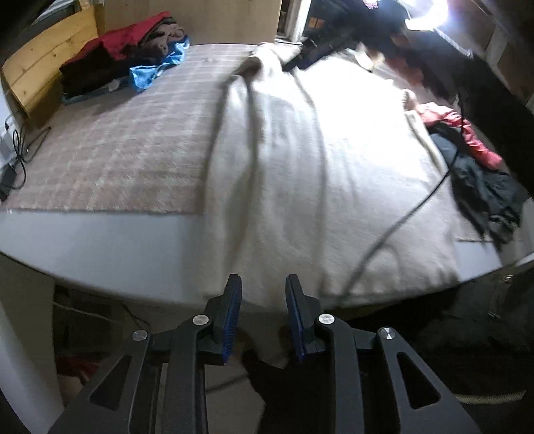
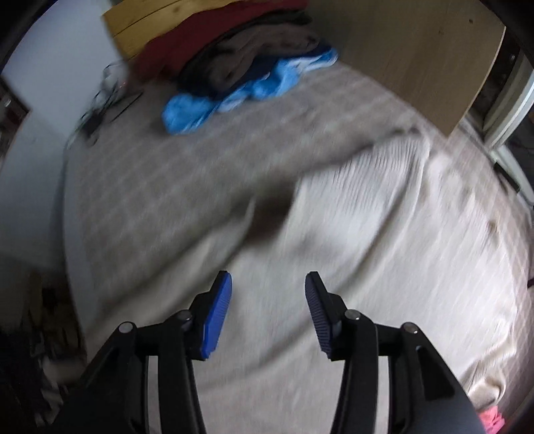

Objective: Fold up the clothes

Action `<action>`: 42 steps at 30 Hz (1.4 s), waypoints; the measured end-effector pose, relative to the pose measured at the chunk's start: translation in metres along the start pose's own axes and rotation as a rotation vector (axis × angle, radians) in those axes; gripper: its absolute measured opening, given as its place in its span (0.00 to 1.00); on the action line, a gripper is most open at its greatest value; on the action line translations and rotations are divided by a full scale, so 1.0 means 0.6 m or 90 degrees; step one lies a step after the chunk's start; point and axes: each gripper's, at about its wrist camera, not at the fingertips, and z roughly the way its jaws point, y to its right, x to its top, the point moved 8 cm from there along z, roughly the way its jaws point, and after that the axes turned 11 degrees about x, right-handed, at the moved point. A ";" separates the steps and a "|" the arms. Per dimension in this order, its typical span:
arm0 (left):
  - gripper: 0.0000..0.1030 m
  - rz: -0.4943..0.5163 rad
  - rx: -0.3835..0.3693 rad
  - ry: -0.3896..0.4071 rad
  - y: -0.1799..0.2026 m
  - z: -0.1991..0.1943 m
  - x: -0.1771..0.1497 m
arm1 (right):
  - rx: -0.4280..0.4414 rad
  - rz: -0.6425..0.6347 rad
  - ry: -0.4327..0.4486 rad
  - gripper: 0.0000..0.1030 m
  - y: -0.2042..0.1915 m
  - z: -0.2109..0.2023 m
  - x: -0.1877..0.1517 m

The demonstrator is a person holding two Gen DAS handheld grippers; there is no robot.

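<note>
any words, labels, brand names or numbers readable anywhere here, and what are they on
No readable text in either view.
Dark object at the far edge of the bed: orange patches that might be a label, too blurred to read.
Cream garment, folded pile, blue cloth: no print visible.
Left hand-held gripper and right hand-held gripper: no markings.
</note>
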 end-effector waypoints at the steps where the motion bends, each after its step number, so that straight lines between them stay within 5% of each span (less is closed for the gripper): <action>1: 0.25 0.006 0.004 -0.005 0.001 0.010 0.002 | -0.019 0.006 -0.004 0.44 0.006 0.011 0.013; 8: 0.25 0.005 -0.015 -0.012 0.004 0.035 -0.003 | -0.122 -0.017 -0.087 0.43 0.057 0.068 0.048; 11: 0.13 0.003 -0.024 -0.004 0.002 0.035 -0.006 | -0.116 -0.012 -0.083 0.11 0.065 0.069 0.055; 12: 0.06 -0.005 -0.033 -0.004 0.000 0.033 -0.006 | -0.107 -0.004 -0.075 0.11 0.065 0.067 0.061; 20: 0.05 -0.059 -0.062 0.008 -0.026 0.007 -0.014 | -0.035 0.073 -0.040 0.09 0.065 0.073 0.110; 26: 0.06 -0.069 -0.061 -0.016 -0.027 0.036 -0.025 | -0.055 0.066 -0.035 0.14 0.065 0.101 0.125; 32: 0.10 -0.073 -0.034 -0.026 -0.044 0.023 -0.030 | 0.032 0.061 -0.009 0.21 0.066 0.011 0.118; 38: 0.08 -0.071 -0.014 -0.005 -0.053 -0.013 -0.021 | 0.134 0.124 0.084 0.21 0.106 -0.097 0.067; 42: 0.12 -0.034 -0.024 0.000 -0.032 -0.003 0.004 | 0.136 0.129 0.062 0.21 0.111 -0.016 0.096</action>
